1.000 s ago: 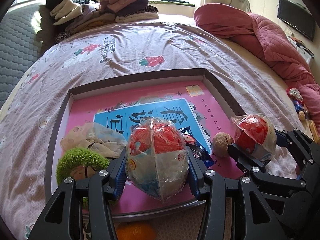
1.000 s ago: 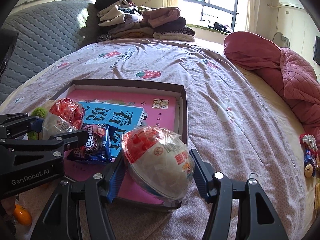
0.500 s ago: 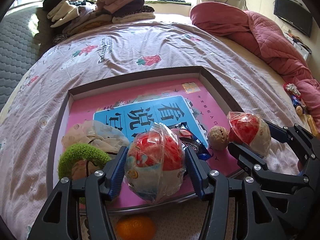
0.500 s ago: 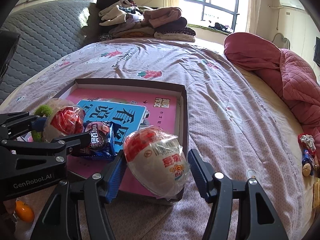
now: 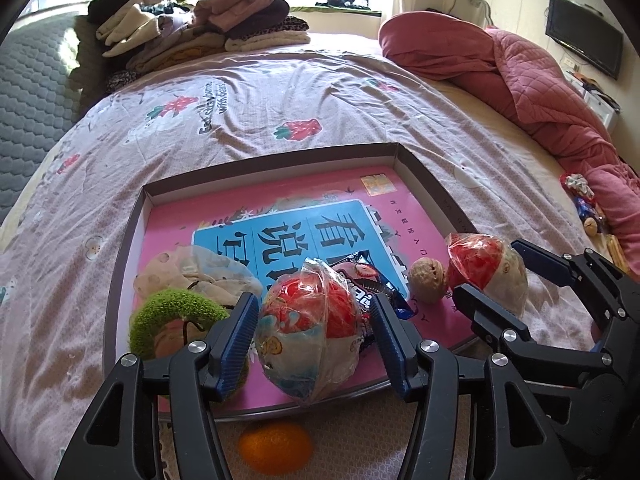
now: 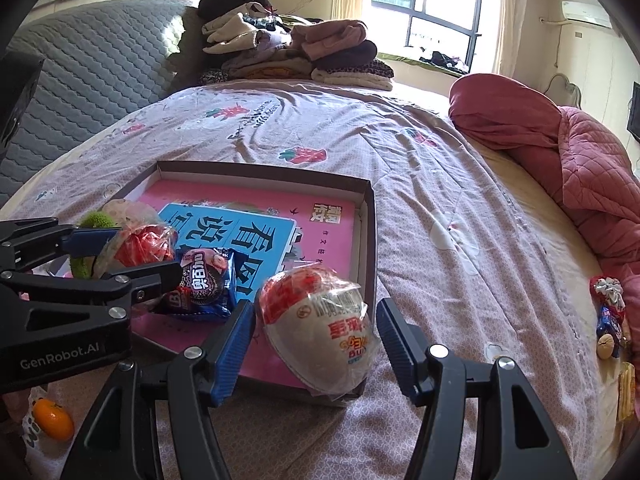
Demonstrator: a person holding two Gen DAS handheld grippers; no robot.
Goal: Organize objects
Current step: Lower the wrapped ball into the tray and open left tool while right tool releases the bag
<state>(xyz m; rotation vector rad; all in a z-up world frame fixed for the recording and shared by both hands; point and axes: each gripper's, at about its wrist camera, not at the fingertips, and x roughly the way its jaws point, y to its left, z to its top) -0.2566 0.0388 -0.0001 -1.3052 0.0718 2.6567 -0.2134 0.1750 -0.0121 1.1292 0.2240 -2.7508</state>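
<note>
A shallow tray [image 5: 272, 160] with a pink and blue printed floor lies on the bed. My left gripper [image 5: 314, 300] stands open around a clear-wrapped red and white snack ball [image 5: 312, 336] that rests at the tray's near edge, with thin gaps at both blue pads. My right gripper [image 6: 316, 306] is open too. A second wrapped ball [image 6: 320, 320] sits between its fingers on the tray's near right corner, and a gap shows at the right pad.
In the tray lie an Oreo packet [image 6: 204, 284], a walnut [image 5: 428, 280], a green plush ring [image 5: 172, 312] and a cloth bundle [image 5: 188, 268]. An orange [image 5: 274, 446] sits on the bed before the tray. Folded clothes [image 5: 200, 32] and a pink quilt [image 5: 520, 72] lie beyond.
The left jaws have widened off their ball, which now rests in the tray. The right ball has tipped, label now facing me, and settled on the tray's corner.
</note>
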